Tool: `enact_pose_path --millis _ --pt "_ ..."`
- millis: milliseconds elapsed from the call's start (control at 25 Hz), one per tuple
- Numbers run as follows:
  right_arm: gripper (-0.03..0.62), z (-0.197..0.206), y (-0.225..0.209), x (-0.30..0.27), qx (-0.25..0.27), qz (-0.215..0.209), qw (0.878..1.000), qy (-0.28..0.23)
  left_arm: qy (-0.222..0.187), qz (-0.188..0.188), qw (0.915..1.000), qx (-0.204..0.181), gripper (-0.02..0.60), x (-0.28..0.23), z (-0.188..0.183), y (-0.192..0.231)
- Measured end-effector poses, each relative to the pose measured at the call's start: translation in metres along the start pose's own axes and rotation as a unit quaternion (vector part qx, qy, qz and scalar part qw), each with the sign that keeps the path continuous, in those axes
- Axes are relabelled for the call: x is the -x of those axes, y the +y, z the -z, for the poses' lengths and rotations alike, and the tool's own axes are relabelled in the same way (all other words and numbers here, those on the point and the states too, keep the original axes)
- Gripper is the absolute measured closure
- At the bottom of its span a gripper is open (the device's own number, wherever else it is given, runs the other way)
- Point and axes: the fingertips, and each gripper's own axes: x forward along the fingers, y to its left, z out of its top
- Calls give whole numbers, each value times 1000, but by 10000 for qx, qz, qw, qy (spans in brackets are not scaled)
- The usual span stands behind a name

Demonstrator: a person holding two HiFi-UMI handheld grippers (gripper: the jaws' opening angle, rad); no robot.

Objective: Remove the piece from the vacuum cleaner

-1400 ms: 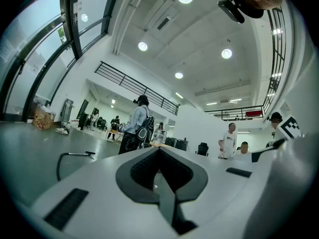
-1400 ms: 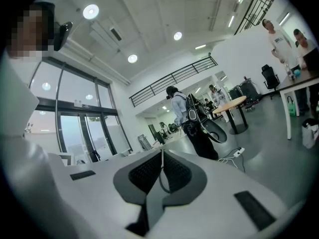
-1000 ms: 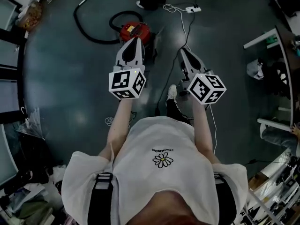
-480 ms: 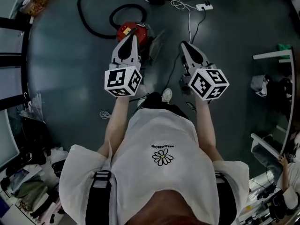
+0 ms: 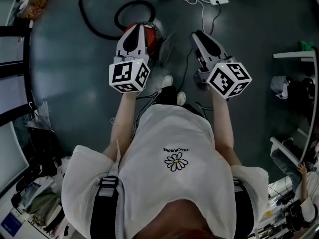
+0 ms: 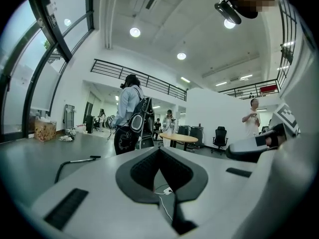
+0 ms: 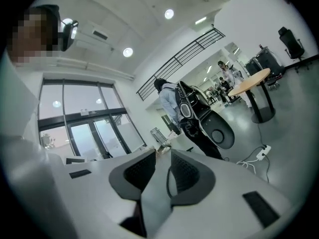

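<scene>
Dark grey flooring (image 5: 65, 73) is filling the head view, and the red vacuum cleaner (image 5: 155, 34) is sitting on it near the top, with its black hose (image 5: 81, 11) curling away to the left. Compared with a second ago, the vacuum cleaner is lying further under the left gripper (image 5: 140, 31), which is now covering most of its red body in this view. The white power strip (image 5: 219, 0) is showing further right and closer to the top edge. Both marker cubes are sitting higher in the picture, and two pale shoes (image 5: 167, 81) are now showing below the grippers where only one was showing before.

In the left gripper view, the left gripper's jaws are meeting at the tips with nothing between them. Through the slot below the tips, a strip of floor and a white cable are showing. Beyond the jaws, a person carrying a backpack (image 6: 130, 113) is standing near a round table (image 6: 179, 139).

The right gripper (image 5: 199, 38) is opening: a second ago its jaws were together, and its own view is now showing them parted by a narrow gap, with nothing between the pads. It is hanging to the right of the vacuum cleaner in the head view. Whether either gripper is touching the vacuum cleaner cannot be told from that view.
</scene>
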Motion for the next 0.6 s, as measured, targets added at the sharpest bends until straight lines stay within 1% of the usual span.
enact_pose_path --millis 120,160,240,320,400,480,520,560,600 --pt "445 -5 8 -27 -283 -437 9986 -58 31 106 9999 -130 577 -20 1 11" --pt "441 -3 8 -36 -348 -462 9983 -30 70 156 9996 -204 577 -26 4 16" --pt "437 4 3 -55 -345 -333 9988 53 216 337 9982 -453 577 -40 15 27" --pt "437 21 -13 -74 -472 -170 9986 140 528 714 9927 -811 577 -55 46 37" --pt "437 51 -42 -95 -885 -46 9957 277 1009 1053 9823 -1178 577 -73 99 54" --pt "437 91 -81 -118 -1452 -28 9880 523 1646 1093 9685 -1513 577 -94 167 83" --pt "437 112 -100 -129 -1733 -62 9825 678 1966 1032 9602 -1697 578 -105 203 98" --pt "437 133 -120 -139 -1980 -74 9767 824 2264 955 9500 -1928 577 -115 238 112" --pt "437 155 -141 -149 -2165 -22 9716 957 2549 888 9372 -2207 578 -124 271 125"
